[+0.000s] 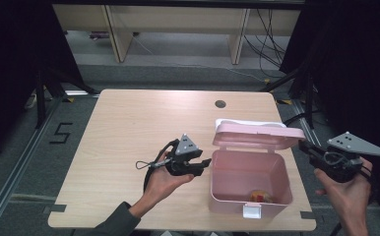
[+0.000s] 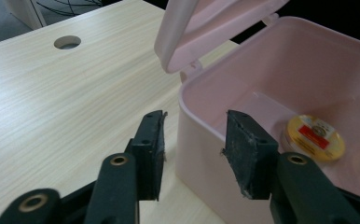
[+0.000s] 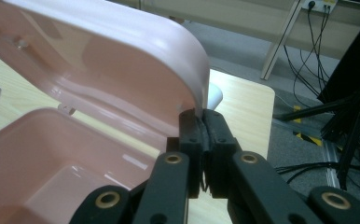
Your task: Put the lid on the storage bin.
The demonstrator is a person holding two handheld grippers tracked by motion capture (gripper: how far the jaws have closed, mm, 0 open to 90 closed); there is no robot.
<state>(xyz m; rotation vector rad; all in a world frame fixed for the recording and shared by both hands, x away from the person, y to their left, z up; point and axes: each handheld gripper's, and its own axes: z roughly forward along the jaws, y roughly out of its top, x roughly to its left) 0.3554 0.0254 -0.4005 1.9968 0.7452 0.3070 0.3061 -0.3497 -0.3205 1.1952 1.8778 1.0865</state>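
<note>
At the left of the high view lies the bare wooden table [image 1: 129,128], with a round cable hole [image 1: 220,103] near its far edge. The left gripper [image 1: 207,162] sits just beside the left wall of the pink box [image 1: 251,169], its tips pointing at that wall; in the left gripper view the jaws stand apart, one outside the wall and one over the rim, with nothing pressed between the pads, so this claw is released and holds nothing. Inside the box, a small round yellow tin [image 2: 314,136] with a red label rests on the floor toward the near side, close to the white front latch [image 1: 251,211]. That suggests the placing step is done: the tin is already in the box and the left claw is free of it. Farther right, the lid [image 1: 257,133] stands raised on its rear hinge, tilted over the back half of the box. The right gripper [image 1: 303,145] is at the lid's right edge; the right gripper view shows its jaws clenched on the thin rim of the lid, holding it up. What seems left is to lower the lid onto the box, let go of its rim, and press the latch closed
</note>
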